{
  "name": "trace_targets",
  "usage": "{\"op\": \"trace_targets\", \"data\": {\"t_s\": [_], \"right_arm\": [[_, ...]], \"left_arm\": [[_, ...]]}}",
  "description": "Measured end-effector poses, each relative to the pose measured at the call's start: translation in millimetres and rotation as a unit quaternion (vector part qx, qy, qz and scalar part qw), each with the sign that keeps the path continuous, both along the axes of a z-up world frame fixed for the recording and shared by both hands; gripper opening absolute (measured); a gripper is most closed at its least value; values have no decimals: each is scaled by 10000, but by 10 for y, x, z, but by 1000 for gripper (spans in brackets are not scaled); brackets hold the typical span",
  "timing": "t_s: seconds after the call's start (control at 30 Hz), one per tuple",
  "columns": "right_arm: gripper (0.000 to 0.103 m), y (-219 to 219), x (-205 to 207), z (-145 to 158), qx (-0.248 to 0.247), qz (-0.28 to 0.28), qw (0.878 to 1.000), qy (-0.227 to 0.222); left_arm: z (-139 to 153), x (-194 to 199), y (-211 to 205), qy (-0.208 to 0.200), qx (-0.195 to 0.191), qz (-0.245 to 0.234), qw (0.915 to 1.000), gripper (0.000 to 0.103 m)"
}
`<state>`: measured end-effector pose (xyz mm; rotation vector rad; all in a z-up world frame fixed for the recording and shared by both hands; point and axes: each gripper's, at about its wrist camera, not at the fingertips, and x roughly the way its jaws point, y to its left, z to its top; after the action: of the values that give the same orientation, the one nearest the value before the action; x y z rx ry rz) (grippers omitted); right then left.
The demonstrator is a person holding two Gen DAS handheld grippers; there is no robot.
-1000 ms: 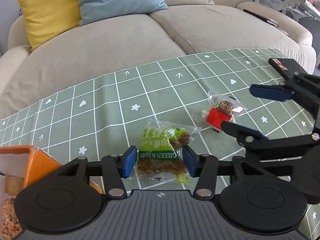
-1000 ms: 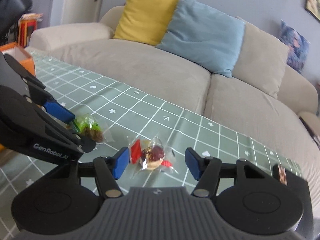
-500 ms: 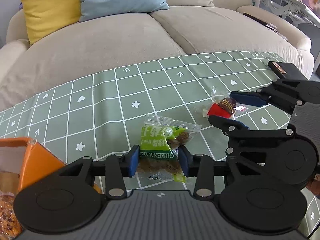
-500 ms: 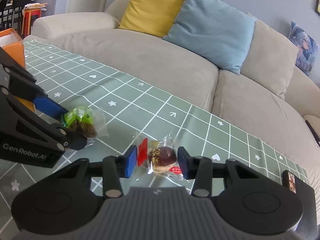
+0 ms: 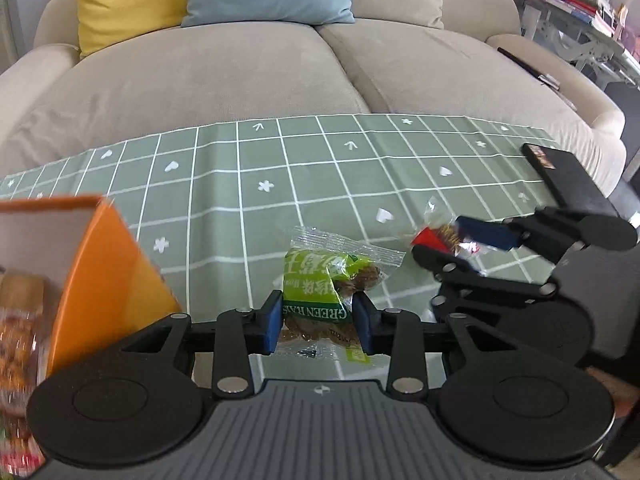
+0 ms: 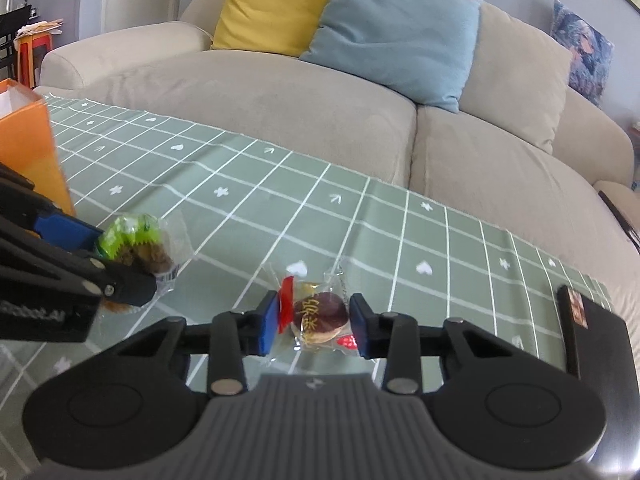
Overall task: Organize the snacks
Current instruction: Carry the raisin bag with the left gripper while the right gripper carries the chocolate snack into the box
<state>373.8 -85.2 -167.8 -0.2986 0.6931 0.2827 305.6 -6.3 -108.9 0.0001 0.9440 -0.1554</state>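
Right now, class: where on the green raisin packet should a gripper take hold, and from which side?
Across the filled middle of the raisin packet, coming from its near end, as the left gripper does, pads on the two long sides. The clear crimped ends are thin and slippery; the bulging middle gives grip.

Green raisin packet (image 5: pixel 316 294) with clear ends. Clear-wrapped brown pastry (image 6: pixel 320 314), red tab. Sage-green tablecloth (image 5: pixel 320 184), white grid, small hearts and flowers. Orange box (image 5: pixel 104 276) at left. Beige sofa (image 6: pixel 280 108); yellow cushion (image 6: pixel 276 4), light-blue cushion (image 6: pixel 392 28). Blue gripper pads (image 5: pixel 274 322).
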Motion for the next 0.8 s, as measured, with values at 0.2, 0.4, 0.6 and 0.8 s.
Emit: {"op": "trace_targets", "data": {"t_s": [0.2,0.4,0.6,0.8], "right_arm": [[35,-55,-413,53,194,-256,9994,115],[33,-161,-982,238,701,-445,9965,41],[33,-162,-1500,422,1119,-581,9920,107],[33,-35,-1854,738,1413,-467,9888,-65]], "left_arm": [[179,-440,-136,-150,109,-111,9998,41],[379,-804,-102,-250,-168,-2,9995,41],[612,-1160,40,-391,-524,106,9978,41],[844,-1453,274,-492,-725,235,9959,41]]}}
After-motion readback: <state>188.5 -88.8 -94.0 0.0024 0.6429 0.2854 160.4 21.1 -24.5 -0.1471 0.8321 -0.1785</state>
